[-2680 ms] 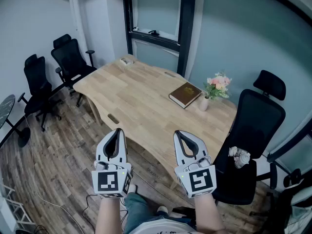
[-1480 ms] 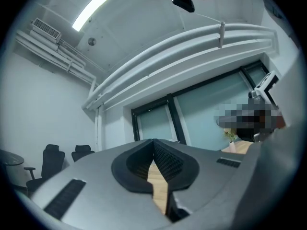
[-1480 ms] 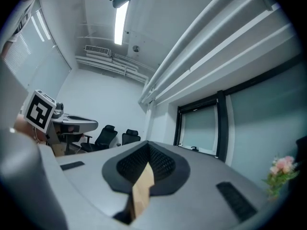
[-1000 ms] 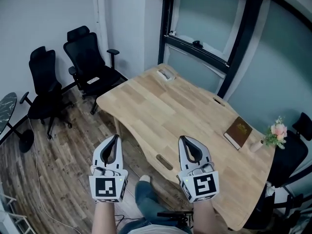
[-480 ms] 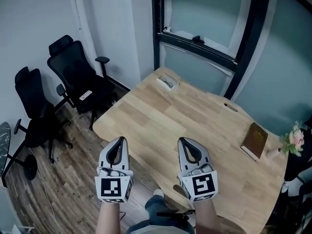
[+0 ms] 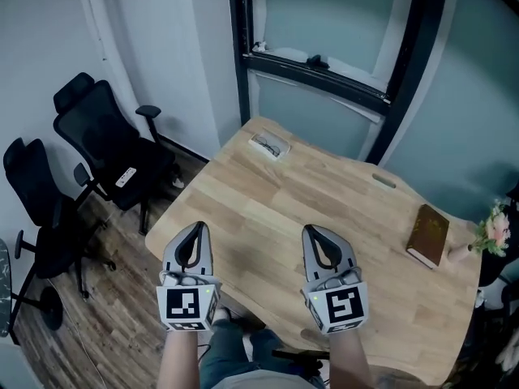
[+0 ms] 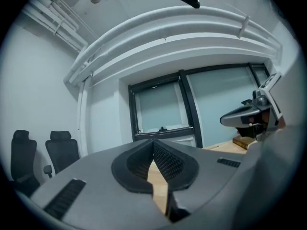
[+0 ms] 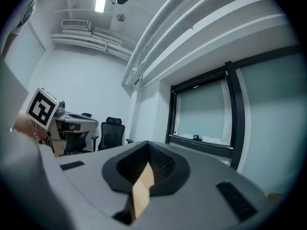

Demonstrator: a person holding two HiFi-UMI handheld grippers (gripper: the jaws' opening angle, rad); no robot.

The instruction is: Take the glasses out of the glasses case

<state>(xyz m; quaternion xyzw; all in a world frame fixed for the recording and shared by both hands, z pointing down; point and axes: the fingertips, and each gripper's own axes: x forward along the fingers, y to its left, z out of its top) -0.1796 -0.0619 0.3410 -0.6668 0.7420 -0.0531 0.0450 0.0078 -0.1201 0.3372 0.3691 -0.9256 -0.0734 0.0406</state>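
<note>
Your left hand-held gripper (image 6: pixel 194 235) and right hand-held gripper (image 6: pixel 319 237) hover over the tabletop's (image 6: pixel 340 217) near edge, jaws pressed together, empty. The glasses case (image 6: pixel 268 146) lies well apart at the far left corner. Move closer, then part the jaws.

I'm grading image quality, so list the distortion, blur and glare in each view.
Head view: fisheye bows the window frame; table sharp, evenly lit. Left gripper view: round black vignette, ceiling pipes curved. Right gripper view: same vignette, ceiling lamp blown out.
</note>
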